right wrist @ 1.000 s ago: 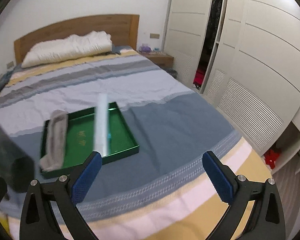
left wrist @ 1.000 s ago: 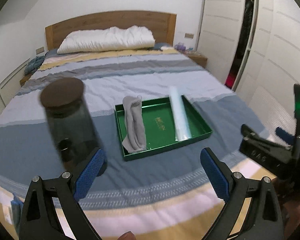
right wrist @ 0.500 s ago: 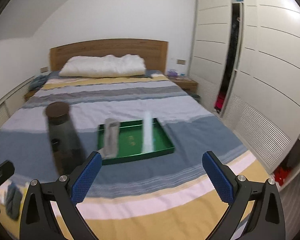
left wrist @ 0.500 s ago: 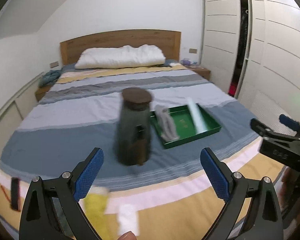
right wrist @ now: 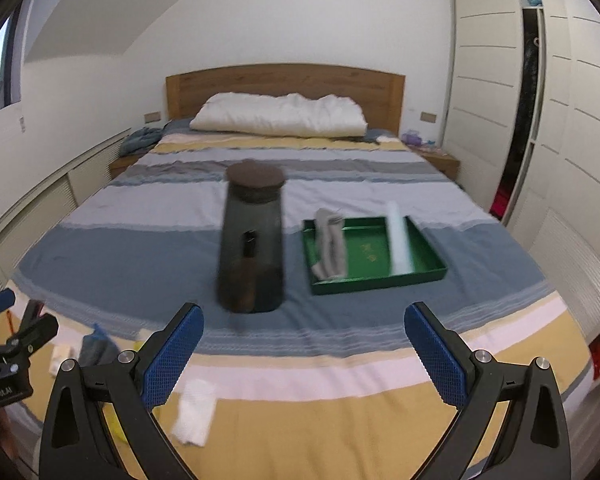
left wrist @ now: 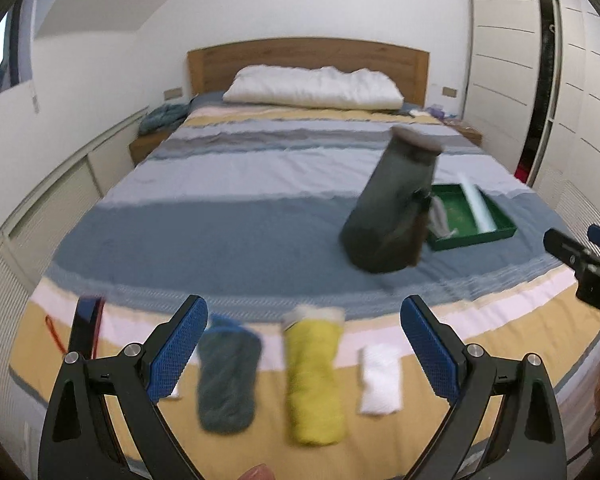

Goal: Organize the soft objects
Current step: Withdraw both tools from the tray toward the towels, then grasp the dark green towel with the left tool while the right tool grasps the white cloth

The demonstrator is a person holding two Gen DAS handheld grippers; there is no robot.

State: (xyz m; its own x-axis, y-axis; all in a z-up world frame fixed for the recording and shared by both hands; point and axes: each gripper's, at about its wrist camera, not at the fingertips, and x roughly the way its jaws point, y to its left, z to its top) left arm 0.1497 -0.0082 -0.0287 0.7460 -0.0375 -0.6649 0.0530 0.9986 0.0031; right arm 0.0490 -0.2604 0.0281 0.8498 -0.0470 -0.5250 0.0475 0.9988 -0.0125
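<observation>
Both grippers, left gripper (left wrist: pixel 302 342) and right gripper (right wrist: pixel 303 350), are wide open, holding nothing, above 3 rolled socks (left wrist: pixel 314 376) on the bed (left wrist: pixel 228 216).

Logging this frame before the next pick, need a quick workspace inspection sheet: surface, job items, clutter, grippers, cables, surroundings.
Surface: striped bedspread, mostly flat.
Job's things: grey sock and a pale roll in the green tray; blue-grey sock, yellow sock, white sock in a row at the bed's near edge.
Clutter: dark lidded jar left of the tray; dark flat item, red cord.
Grippers: left hand-held gripper open, empty; right hand-held gripper open, empty.
Cables: nothing seen.
Surroundings: pillow, headboard, wardrobe.
</observation>
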